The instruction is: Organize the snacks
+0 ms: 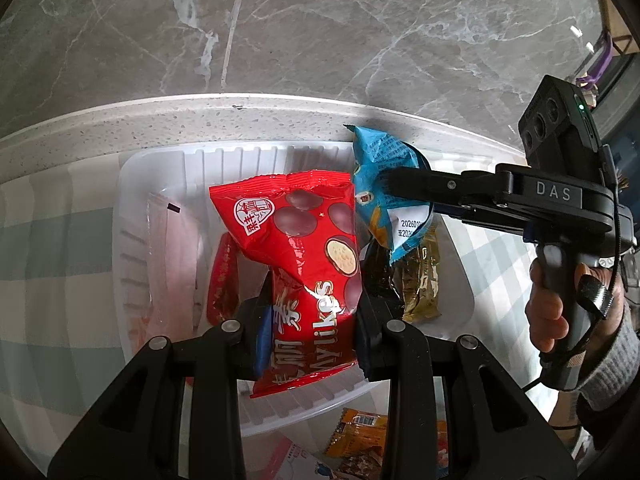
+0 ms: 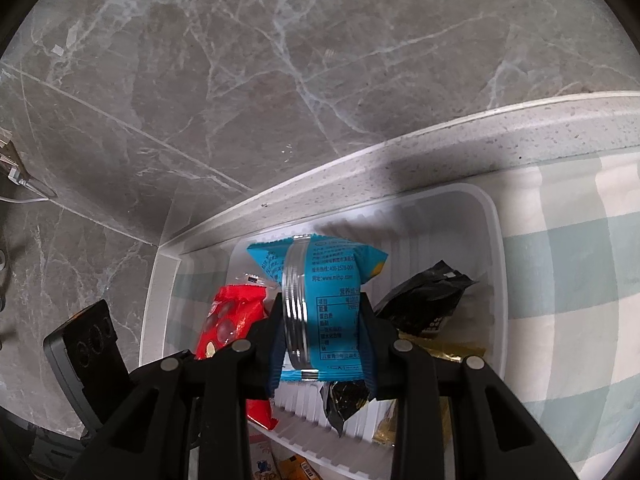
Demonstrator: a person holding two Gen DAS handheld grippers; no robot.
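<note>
My left gripper (image 1: 314,312) is shut on a red Mylikes snack bag (image 1: 296,232), held upright over a white plastic bin (image 1: 132,168). From the right, my right gripper (image 1: 396,186) reaches over the bin's far side, shut on a blue snack packet (image 1: 380,160). In the right wrist view the right gripper (image 2: 322,320) clamps that blue packet (image 2: 332,268) across its middle, above the bin (image 2: 496,240). The red bag (image 2: 232,320) shows to its left. Inside the bin lie a black packet (image 2: 428,296), a gold packet (image 2: 448,350) and a flat red packet (image 1: 222,280).
The bin stands on a green-and-white checked cloth (image 1: 48,240) near the speckled counter edge (image 1: 240,116), with grey marble floor (image 1: 320,32) beyond. Orange packets (image 1: 360,432) lie on the cloth in front of the bin. A hand (image 1: 548,312) grips the right gripper's handle.
</note>
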